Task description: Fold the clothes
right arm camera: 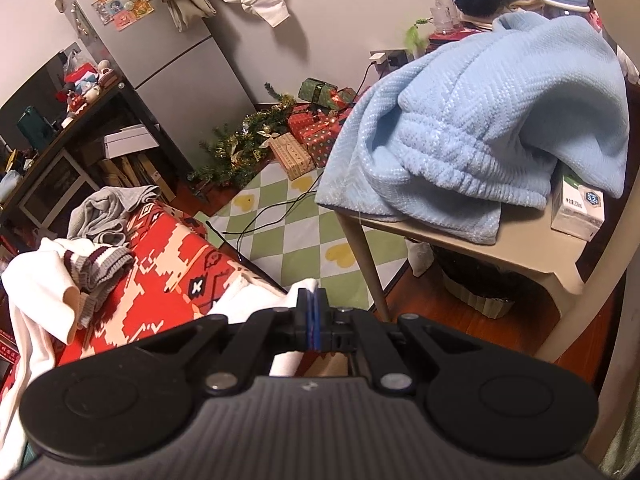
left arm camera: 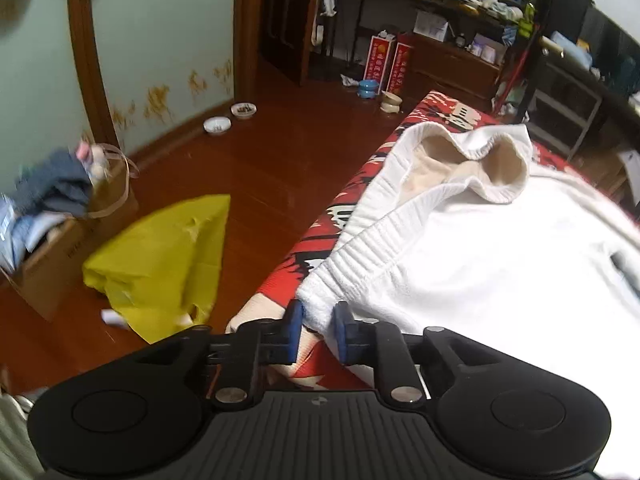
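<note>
A white fleece garment (left arm camera: pixel 480 248) with a ribbed hem lies spread on the bed's red patterned cover (left arm camera: pixel 320 240). In the left wrist view my left gripper (left arm camera: pixel 318 320) is at the garment's near left corner. Its blue pads (left arm camera: pixel 295 320) are closed on that ribbed corner at the bed's edge. In the right wrist view my right gripper (right arm camera: pixel 313 300) is shut, with its pads together on a fold of the white garment (right arm camera: pixel 252 300). A tip of the cloth pokes out above the pads, over the corner of the red cover (right arm camera: pixel 168 264).
Left of the bed, a yellow bag (left arm camera: pixel 160 260), a cardboard box of clothes (left arm camera: pixel 52 240) and pet bowls (left arm camera: pixel 217 125) sit on the wooden floor. In the right view, grey and striped clothes (right arm camera: pixel 104 232) lie on the bed. A light blue blanket (right arm camera: pixel 480 140) drapes a beige table (right arm camera: pixel 520 248).
</note>
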A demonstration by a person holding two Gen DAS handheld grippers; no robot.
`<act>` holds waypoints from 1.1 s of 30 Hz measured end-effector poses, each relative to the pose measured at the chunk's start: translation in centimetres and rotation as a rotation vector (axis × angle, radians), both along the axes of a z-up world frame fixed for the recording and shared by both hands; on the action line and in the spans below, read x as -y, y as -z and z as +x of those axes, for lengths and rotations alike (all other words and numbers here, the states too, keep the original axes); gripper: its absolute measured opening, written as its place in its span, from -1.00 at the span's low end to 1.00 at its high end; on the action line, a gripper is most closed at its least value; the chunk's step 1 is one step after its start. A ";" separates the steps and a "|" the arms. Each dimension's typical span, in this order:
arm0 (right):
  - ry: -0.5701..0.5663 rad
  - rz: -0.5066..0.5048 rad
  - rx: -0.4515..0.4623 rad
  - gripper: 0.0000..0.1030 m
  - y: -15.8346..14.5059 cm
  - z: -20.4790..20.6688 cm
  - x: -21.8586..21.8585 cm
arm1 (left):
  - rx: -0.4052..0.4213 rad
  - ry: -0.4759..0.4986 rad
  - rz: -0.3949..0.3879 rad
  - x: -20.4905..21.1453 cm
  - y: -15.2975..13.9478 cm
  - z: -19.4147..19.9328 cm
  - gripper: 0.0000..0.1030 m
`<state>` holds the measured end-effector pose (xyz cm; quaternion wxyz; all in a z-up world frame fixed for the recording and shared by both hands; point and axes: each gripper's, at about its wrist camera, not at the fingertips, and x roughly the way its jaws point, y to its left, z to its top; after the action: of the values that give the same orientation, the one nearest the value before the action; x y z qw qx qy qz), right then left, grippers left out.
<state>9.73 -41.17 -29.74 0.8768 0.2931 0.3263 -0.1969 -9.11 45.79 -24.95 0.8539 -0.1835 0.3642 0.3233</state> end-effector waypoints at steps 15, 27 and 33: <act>-0.011 -0.038 0.013 -0.52 -1.1 0.4 0.4 | 0.016 -0.063 -0.005 -0.9 -1.6 -2.1 -0.57; -0.289 -0.109 0.176 -0.52 -6.5 -0.8 -5.2 | 0.195 0.111 0.039 4.3 -7.5 -1.4 -0.41; -0.482 -0.174 0.195 -0.50 -7.3 2.1 -12.7 | 0.206 0.314 0.025 10.4 -9.4 5.2 -0.36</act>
<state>11.88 -28.47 -22.48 0.9476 0.1482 0.2823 0.0192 -3.93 35.42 -15.58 0.9288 -0.1458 0.2951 0.1701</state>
